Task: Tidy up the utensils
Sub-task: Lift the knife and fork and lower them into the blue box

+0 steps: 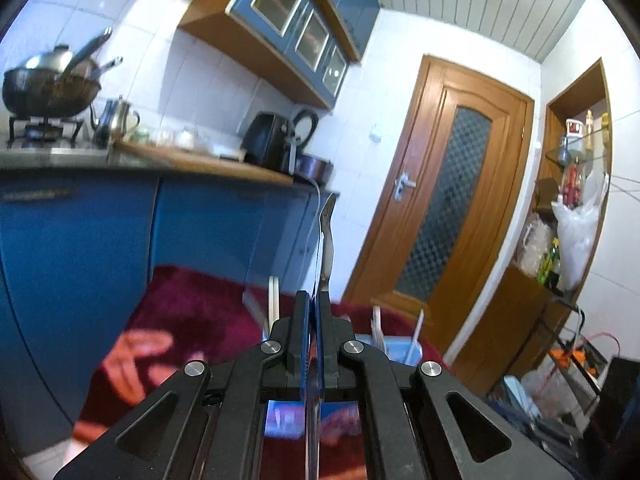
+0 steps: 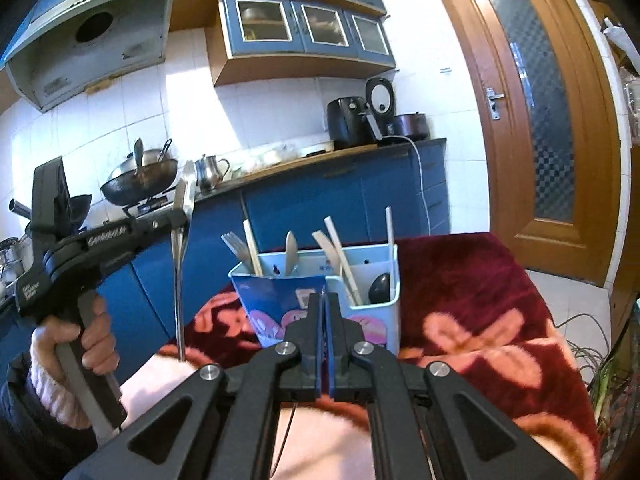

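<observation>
Steel ladle (image 2: 179,264) hangs almost upright in the left gripper (image 2: 179,216), whose fingers are pinched on the upper handle, well left of the blue utensil caddy (image 2: 320,300) on the red floral blanket (image 2: 480,320). In the left wrist view the handle (image 1: 326,240) runs on between the closed pads. The right gripper (image 2: 325,300) sits with its fingers pressed together on nothing, just before the caddy. The caddy already holds a wooden fork (image 2: 236,246) and chopsticks (image 2: 340,252). To seat the ladle well, the left gripper should likely carry it over a free compartment, keep it vertical, and lower it before releasing.
</observation>
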`<state>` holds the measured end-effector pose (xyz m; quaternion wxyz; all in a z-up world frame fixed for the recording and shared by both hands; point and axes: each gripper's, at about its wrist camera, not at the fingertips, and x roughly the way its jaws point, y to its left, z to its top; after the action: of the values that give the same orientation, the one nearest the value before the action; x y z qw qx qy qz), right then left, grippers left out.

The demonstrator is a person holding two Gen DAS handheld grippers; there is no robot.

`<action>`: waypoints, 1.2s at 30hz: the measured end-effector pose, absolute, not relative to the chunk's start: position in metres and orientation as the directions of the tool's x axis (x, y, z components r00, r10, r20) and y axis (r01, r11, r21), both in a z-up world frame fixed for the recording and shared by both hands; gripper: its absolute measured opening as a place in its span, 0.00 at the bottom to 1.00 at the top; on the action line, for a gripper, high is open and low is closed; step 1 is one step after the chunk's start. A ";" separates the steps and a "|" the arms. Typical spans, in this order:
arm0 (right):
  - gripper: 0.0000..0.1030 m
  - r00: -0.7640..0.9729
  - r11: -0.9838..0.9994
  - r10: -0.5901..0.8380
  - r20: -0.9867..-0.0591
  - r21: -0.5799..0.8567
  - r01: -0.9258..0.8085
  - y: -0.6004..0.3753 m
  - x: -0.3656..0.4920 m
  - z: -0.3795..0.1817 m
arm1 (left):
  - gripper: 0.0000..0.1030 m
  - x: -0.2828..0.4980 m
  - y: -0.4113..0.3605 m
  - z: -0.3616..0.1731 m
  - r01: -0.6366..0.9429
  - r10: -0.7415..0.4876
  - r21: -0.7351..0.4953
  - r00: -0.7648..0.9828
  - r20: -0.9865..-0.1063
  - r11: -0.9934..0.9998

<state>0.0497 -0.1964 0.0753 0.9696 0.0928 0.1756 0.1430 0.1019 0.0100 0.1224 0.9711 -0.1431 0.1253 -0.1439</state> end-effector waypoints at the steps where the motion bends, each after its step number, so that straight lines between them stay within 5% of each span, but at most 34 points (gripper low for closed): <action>1: 0.03 0.900 0.943 0.305 -0.311 0.234 -0.239 -0.198 0.051 0.076 | 0.02 0.105 0.009 0.127 0.243 -0.304 -0.305 0.937 -0.173 0.921; 13: 0.03 0.919 0.954 0.256 -0.300 0.232 -0.190 -0.213 0.058 0.078 | 0.02 0.142 0.002 0.150 0.160 -0.161 -0.276 0.987 0.019 0.948; 29: 0.03 0.953 0.972 0.176 -0.247 0.194 -0.129 -0.225 0.074 0.098 | 0.02 0.173 -0.010 0.104 0.107 -0.114 -0.248 0.993 -0.014 0.963; 36: 0.03 0.987 0.992 0.073 -0.144 0.116 -0.056 -0.226 0.090 0.130 | 0.02 0.176 -0.010 0.090 0.105 -0.117 -0.244 0.993 -0.032 0.964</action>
<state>0.0897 -0.2257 0.1305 0.9951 0.0561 0.0743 0.0323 0.1761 -0.0095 0.0899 0.9907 -0.1220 0.0232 -0.0561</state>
